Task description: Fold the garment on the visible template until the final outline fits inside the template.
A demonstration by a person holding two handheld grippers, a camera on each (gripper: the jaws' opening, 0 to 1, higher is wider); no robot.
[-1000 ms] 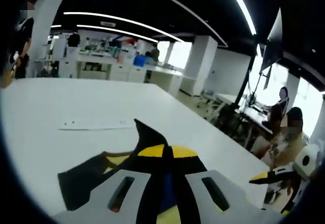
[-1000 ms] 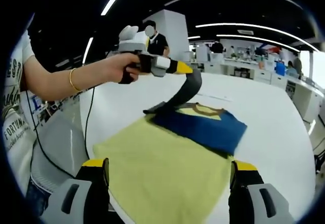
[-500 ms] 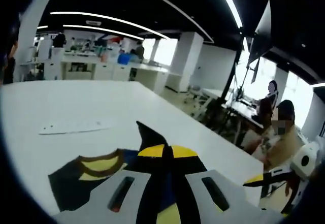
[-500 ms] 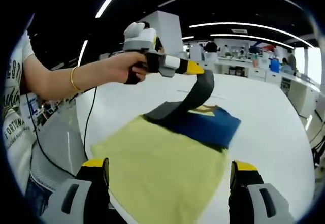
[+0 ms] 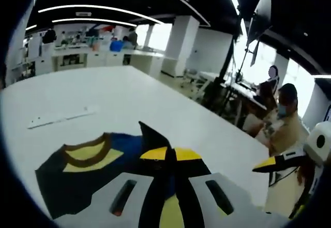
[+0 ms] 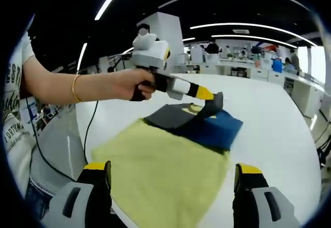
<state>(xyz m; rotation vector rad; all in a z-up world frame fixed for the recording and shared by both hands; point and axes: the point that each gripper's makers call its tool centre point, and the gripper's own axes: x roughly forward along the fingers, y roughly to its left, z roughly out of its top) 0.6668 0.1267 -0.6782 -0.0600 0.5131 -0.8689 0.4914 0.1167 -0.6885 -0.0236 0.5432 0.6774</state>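
The garment is yellow (image 6: 165,171) with a blue panel (image 6: 214,130), a dark grey sleeve (image 6: 168,117) and a yellow neckline (image 5: 83,155); it lies flat on the white table (image 6: 279,114). My left gripper (image 5: 167,154) is shut on a dark point of the sleeve. In the right gripper view a hand holds that left gripper (image 6: 211,96) low over the blue panel, with the sleeve end pinched in it. My right gripper (image 6: 173,171) stands open at the near edge of the yellow cloth, with nothing between its jaws. Its yellow tip (image 5: 268,164) shows at the right of the left gripper view.
A thin white strip (image 5: 59,117) lies on the table (image 5: 119,88) beyond the garment. The table edge runs on the right, with seated people (image 5: 284,127) and desks past it. The person's arm (image 6: 57,86) and a cable (image 6: 88,130) are on the left.
The left gripper has come down and forward with the sleeve. The sleeve, which stood up in an arc, now lies folded across the blue panel. The right gripper has stayed open and still.
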